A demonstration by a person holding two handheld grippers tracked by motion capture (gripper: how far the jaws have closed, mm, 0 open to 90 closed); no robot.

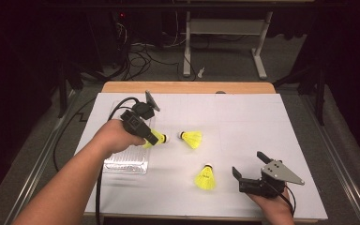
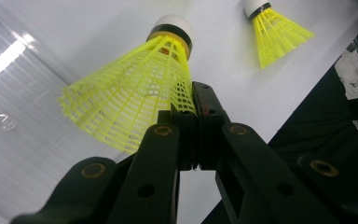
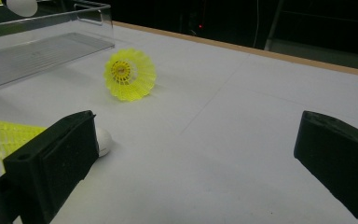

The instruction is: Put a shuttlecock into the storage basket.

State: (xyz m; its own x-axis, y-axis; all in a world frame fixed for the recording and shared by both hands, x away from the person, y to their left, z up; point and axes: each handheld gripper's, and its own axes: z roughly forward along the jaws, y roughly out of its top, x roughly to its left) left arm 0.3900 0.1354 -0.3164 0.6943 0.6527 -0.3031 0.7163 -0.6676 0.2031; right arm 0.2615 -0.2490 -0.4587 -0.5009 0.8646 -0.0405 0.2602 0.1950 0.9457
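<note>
Nearest the high camera, at the front edge of the tabletop toward its right corner, the right gripper is held low over the white surface, its jaws spread wide apart with nothing between them. Just left of it, toward the front edge, a yellow shuttlecock is seen lying on the white sheet, its white cork pointing toward the far edge. A second yellow shuttlecock is seen lying on its side near the middle of the tabletop, cork pointing left.

Over the left half of the tabletop, the left gripper is held by a hand above the right rim of a clear plastic tray, which rests near the left edge. Its jaws are pressed together on the skirt edge of a third yellow shuttlecock; in the left gripper view the mesh is pinched between the pads, with the white cork pointing away from the gripper. Whether this shuttlecock is touching the surface cannot be told.
</note>
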